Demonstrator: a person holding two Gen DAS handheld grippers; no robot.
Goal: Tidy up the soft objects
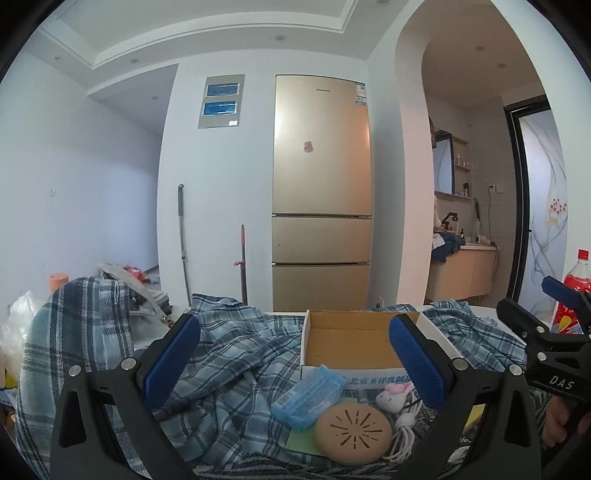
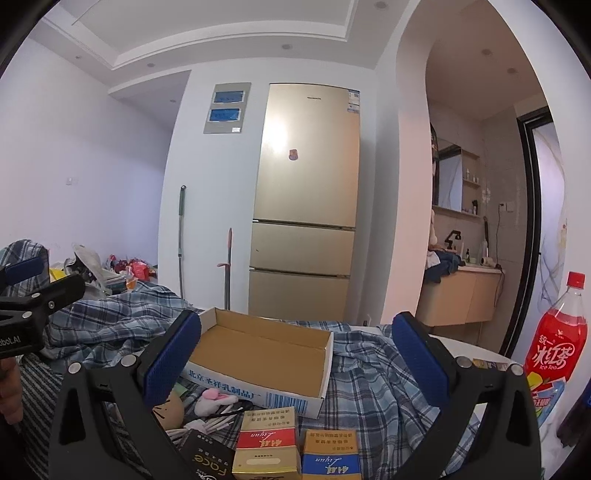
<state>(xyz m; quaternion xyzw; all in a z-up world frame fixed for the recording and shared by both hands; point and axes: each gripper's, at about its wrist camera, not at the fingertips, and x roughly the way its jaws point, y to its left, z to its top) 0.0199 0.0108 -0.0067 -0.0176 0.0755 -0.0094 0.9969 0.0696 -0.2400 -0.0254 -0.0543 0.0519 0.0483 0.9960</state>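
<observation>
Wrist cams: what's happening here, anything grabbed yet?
Nothing is grabbed yet. The left gripper and right gripper are both open and empty, hovering over a table draped in plaid cloth. An empty cardboard box sits on the cloth, with a small plush toy and a blue case in front of it.

White walls and a stepped white ceiling (image 1: 207,33) with recessed downlights. A gold three-door refrigerator (image 1: 321,192) stands against the far wall, a grey wall panel (image 1: 221,101) to its left and two mop handles (image 1: 181,240) leaning nearby. An arched opening (image 1: 410,110) at right leads to a tiled washroom with mirror cabinet (image 1: 443,162) and vanity (image 1: 465,273).
</observation>
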